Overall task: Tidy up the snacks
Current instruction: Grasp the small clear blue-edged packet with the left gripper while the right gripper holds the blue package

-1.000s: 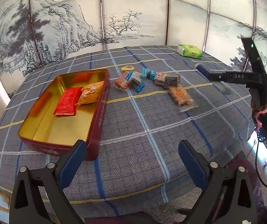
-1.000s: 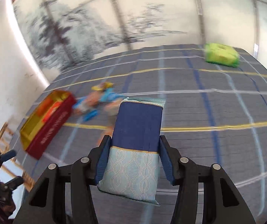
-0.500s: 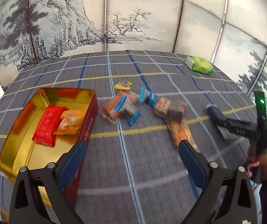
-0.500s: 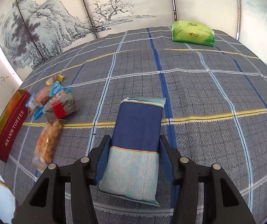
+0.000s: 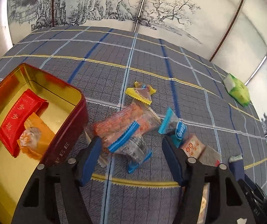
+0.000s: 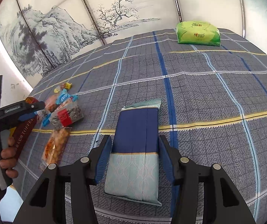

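So, L gripper (image 5: 131,160) is right over the loose snack pile, jaws have just been closing and now stand about half spread. Clear wrapper w/ blue serrated ends (image 5: 131,145) sits between the pads; left pad looks at or v. near its edge, right pad looks clear of it. No pinch yet, I'd say.

Key relation: that wrapper's long axis runs approx 10 to 4 o'clock in the L wrist view, i.e. diagonal to the jaw line, so the pads would close across a skewed pack. Orange-print pack (image 5: 126,121) overlaps it at 12 o'clock, could get dragged too.

Gold tin (image 5: 66,141) w/ red wall is at 9 o'clock of the jaws, just beside the left finger; red packet (image 5: 19,119) and orange one (image 5: 38,130) already inside. Short hop for the drop.

R gripper (image 6: 135,160) is clamped on the navy/pale-blue pack (image 6: 135,145), long axis pointing 12 o'clock, straight out along the fingers. Pile is at its 10 o'clock, well apart, so L hand is the nearer one. Green tissue pack (image 6: 198,34) far off at 1 o'clock, prob. not part of the sort.
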A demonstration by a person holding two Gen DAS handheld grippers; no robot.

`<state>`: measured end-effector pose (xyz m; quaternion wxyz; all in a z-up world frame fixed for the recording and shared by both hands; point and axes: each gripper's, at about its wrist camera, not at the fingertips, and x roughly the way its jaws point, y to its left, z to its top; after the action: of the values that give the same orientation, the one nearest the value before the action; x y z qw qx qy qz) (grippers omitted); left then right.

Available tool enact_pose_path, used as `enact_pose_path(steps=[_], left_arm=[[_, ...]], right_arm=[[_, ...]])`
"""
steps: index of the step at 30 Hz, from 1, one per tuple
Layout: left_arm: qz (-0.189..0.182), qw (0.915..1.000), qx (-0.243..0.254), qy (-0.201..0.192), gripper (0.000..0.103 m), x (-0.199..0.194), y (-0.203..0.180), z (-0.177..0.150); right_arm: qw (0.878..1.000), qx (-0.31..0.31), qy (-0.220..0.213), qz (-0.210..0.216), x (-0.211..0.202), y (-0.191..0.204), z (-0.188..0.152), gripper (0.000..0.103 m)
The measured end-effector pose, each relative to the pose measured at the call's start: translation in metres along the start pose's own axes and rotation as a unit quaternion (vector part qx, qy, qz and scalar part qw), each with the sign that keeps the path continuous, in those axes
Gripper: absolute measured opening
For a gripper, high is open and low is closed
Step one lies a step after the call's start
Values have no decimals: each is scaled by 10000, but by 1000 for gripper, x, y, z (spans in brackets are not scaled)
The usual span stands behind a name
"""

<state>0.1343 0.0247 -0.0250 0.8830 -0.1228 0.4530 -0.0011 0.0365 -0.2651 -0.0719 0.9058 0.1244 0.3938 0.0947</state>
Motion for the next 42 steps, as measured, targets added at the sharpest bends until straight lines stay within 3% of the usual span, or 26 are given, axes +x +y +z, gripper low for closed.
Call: enact_pose_path(steps=[3, 4, 5, 6, 9, 10, 13, 22, 27, 28, 29, 31, 33, 37, 39, 41, 42], left_arm=[[197, 9998, 34, -30, 57, 9, -5, 1], [246, 9997, 62, -68, 53, 9, -6, 1], [357, 9992, 151, -93, 39, 11, -9, 1], [437, 9987, 229, -85, 33, 12, -9, 1], [397, 9983, 429, -8, 26, 10, -11, 0], [317, 9985, 455, 50, 3, 8, -10, -2], [158, 9983, 529, 196, 2, 0, -7, -13], [-141, 9958, 907, 37, 0, -37, 4, -40], [-289, 9904, 1349, -104, 0, -52, -3, -53], [-295, 9884, 1473, -216, 8, -55, -6, -57], [-236, 9855, 1665, -211, 32, -55, -11, -59], [-79, 9771, 2119, -192, 65, -54, -22, -60], [-67, 9647, 2602, -389, 63, -56, -31, -59], [-436, 9362, 3487, -105, 63, -57, -41, -50], [-608, 9142, 4006, 72, 61, -54, -46, -47], [-920, 8748, 4743, 348, 58, -51, -51, -50], [-928, 8602, 5001, 369, 55, -51, -52, -52]], right_arm=[[9999, 61, -21, 105, -1, -3, -1, 52], [9999, 78, -26, 125, -1, -3, -1, 52], [9998, 97, -32, 144, -1, -3, -1, 52], [9998, 105, -37, 155, -1, -5, -2, 52], [9998, 131, -47, 157, -2, -5, -2, 52], [9998, 137, -47, 156, -1, -5, -2, 52], [9998, 138, -53, 125, -1, -4, -1, 52], [9999, 95, -61, -11, 0, -3, 1, 52], [9999, 85, -70, -60, 0, -2, 1, 52], [9999, 85, -70, -63, 1, -2, 1, 52], [9999, 88, -71, -59, 0, -2, 0, 52], [9999, 88, -72, -56, 0, -2, 0, 52], [9999, 103, -75, -38, 0, -2, 0, 52], [9999, 148, -89, 16, 0, -4, 1, 52], [9998, 167, -96, 37, -1, -6, -1, 52], [9998, 178, -104, 48, -1, -6, -1, 52], [9998, 180, -108, 49, -1, -7, -2, 52]])
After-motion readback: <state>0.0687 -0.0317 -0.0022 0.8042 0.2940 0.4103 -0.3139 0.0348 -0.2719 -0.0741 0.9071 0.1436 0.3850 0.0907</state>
